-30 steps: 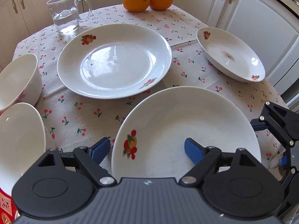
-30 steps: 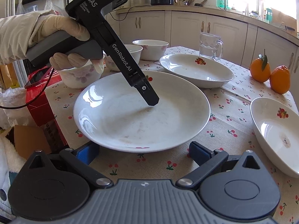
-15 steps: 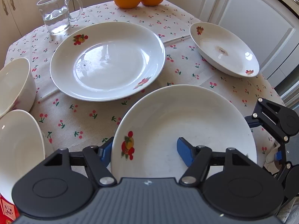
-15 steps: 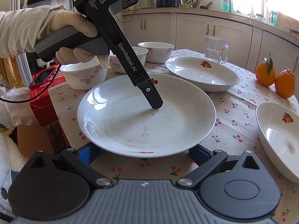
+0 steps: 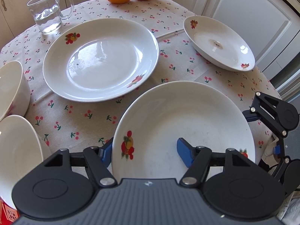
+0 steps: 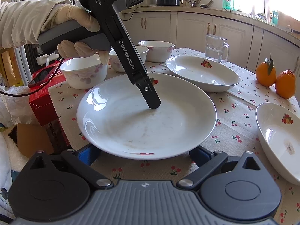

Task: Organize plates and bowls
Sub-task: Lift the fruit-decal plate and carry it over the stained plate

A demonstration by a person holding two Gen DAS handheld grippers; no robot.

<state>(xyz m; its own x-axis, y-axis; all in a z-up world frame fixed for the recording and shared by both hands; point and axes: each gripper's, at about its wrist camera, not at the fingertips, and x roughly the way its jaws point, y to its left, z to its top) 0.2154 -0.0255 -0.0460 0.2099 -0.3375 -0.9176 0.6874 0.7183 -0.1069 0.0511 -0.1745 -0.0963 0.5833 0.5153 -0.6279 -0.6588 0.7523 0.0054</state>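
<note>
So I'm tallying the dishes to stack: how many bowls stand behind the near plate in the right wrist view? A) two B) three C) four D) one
B: three bowls show there, one nearest, a second partly behind the left gripper, a third farthest back.

Near plate [image 5: 183, 129]: white, shallow, red-and-yellow fruit decals on the rim; faint smears in the well; upright at the table's near edge, rim overhanging that edge.
Centre plate [image 5: 101, 60]: white, same fruit decals, glossy and clean; flat on the cloth towards the table's middle, apart from the near plate.
Small plate [image 5: 218, 43]: white, deeper, oval-looking; brown stain in the well; upright at the table's right edge.
Bowls: three white bowls, pink floral print on the outside, upright, grouped at the table's left edge; front bowl [image 6: 84, 73], middle bowl [image 6: 129, 58], rear bowl [image 6: 156, 50]; front and middle bowls close together, contact cannot be determined.
</note>
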